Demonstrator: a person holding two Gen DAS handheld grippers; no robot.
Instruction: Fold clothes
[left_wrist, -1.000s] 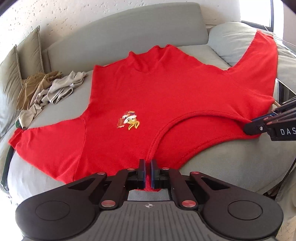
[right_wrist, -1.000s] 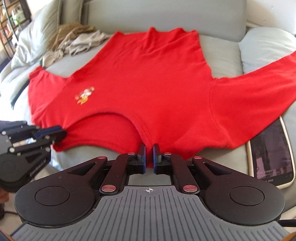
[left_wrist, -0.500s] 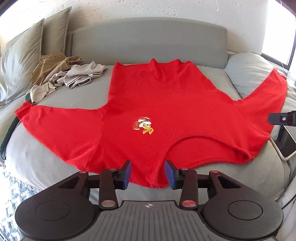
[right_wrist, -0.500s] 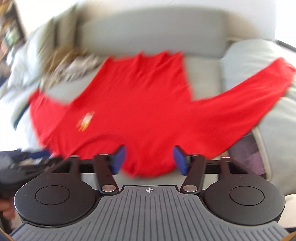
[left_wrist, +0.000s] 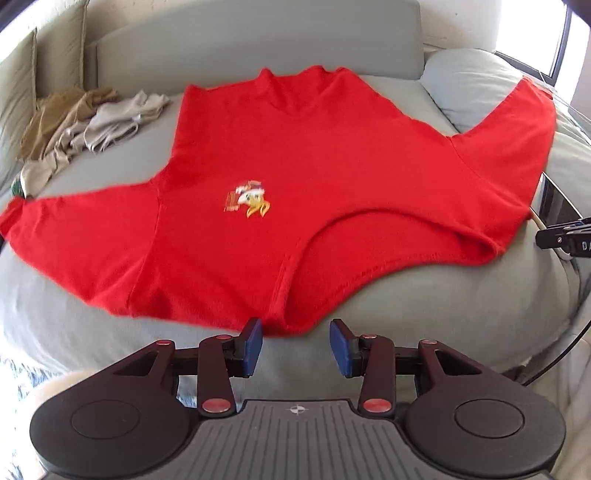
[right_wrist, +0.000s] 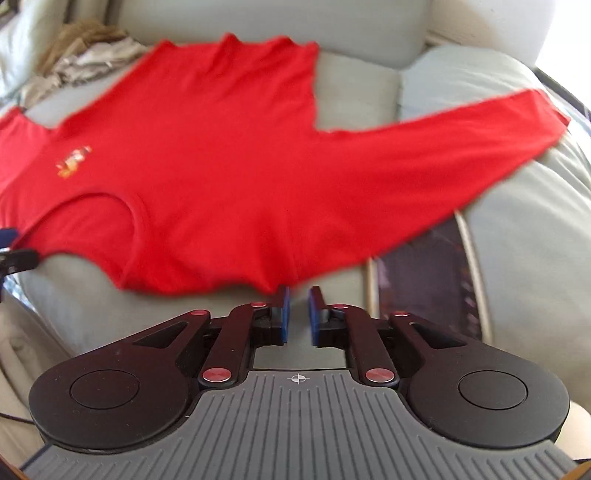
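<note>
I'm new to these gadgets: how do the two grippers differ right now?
The left gripper has its jaws standing wide apart; the right gripper shows only a narrow gap, its jaws having just been closing. The red shirt edge reaches the left gripper's gap; the right's gap looks clear. Neither holds cloth.

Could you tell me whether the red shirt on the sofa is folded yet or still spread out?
Spread out: the red shirt lies flat, both sleeves out to the sides.
</note>
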